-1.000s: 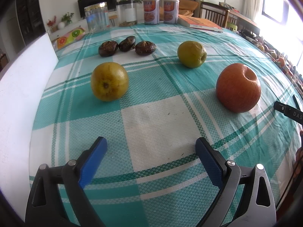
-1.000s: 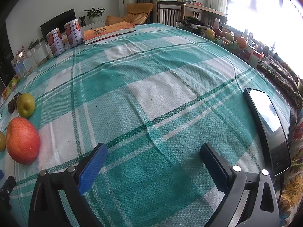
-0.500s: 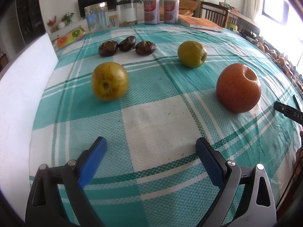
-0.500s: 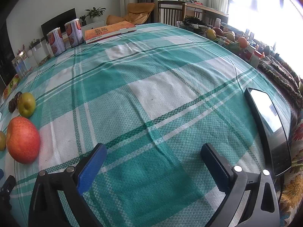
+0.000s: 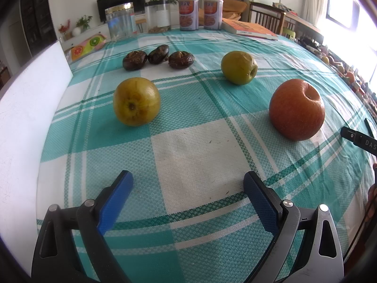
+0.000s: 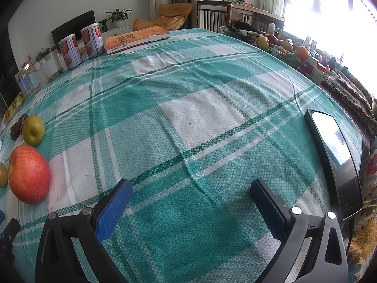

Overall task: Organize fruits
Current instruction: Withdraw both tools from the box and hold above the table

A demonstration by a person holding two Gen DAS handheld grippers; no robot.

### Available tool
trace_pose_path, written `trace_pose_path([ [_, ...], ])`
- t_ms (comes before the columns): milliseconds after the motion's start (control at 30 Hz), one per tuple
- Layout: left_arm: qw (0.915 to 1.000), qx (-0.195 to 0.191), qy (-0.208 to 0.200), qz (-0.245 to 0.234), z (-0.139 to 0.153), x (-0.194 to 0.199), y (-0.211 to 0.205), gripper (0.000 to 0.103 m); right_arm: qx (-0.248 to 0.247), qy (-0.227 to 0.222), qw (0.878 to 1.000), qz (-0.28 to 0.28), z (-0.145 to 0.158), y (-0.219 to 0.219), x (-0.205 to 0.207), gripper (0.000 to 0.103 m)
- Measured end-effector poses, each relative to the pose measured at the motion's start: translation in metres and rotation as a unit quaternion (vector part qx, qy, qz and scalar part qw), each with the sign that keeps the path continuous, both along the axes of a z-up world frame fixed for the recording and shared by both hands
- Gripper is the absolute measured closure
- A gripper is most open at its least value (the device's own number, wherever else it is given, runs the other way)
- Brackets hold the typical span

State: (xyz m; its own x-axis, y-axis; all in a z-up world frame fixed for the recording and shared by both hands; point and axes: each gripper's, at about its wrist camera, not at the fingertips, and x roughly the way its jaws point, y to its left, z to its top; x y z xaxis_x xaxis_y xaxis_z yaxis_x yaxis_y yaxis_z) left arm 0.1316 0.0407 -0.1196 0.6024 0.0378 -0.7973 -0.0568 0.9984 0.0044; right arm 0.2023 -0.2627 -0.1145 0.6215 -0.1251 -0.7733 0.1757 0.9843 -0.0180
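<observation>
On the green plaid tablecloth lie a yellow apple (image 5: 136,101), a green apple (image 5: 238,70), a red apple (image 5: 297,109) and three dark brown water chestnuts (image 5: 157,57). My left gripper (image 5: 188,184) is open and empty, low over the cloth, short of the fruit. My right gripper (image 6: 190,188) is open and empty over bare cloth; the red apple (image 6: 28,173) and green apple (image 6: 33,130) lie far to its left.
A white board (image 5: 28,108) stands along the left. Jars (image 5: 121,21), two cans (image 5: 188,14) and an orange book (image 5: 249,26) line the far edge. A black tablet-like device (image 6: 334,158) lies at the right edge. A fruit basket (image 6: 282,47) stands beyond.
The right gripper's view has shifted slightly, with the apples a little further right and up in frame. The left gripper and the fruit have not moved.
</observation>
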Motion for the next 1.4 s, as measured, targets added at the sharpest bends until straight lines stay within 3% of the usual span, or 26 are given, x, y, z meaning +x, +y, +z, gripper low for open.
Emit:
trace_pose_path([
  [1233, 1.0, -0.001, 0.0, 0.0, 0.0004, -0.0004, -0.0004, 0.007, 0.0, 0.001, 1.0, 0.0, -0.0007, -0.0001, 0.0016, 0.002],
  [1400, 0.9995, -0.018, 0.008, -0.024, 0.0019, 0.0, 0.0028, 0.007, 0.0, 0.002, 1.0, 0.002, -0.0012, 0.0012, 0.0013, 0.001],
])
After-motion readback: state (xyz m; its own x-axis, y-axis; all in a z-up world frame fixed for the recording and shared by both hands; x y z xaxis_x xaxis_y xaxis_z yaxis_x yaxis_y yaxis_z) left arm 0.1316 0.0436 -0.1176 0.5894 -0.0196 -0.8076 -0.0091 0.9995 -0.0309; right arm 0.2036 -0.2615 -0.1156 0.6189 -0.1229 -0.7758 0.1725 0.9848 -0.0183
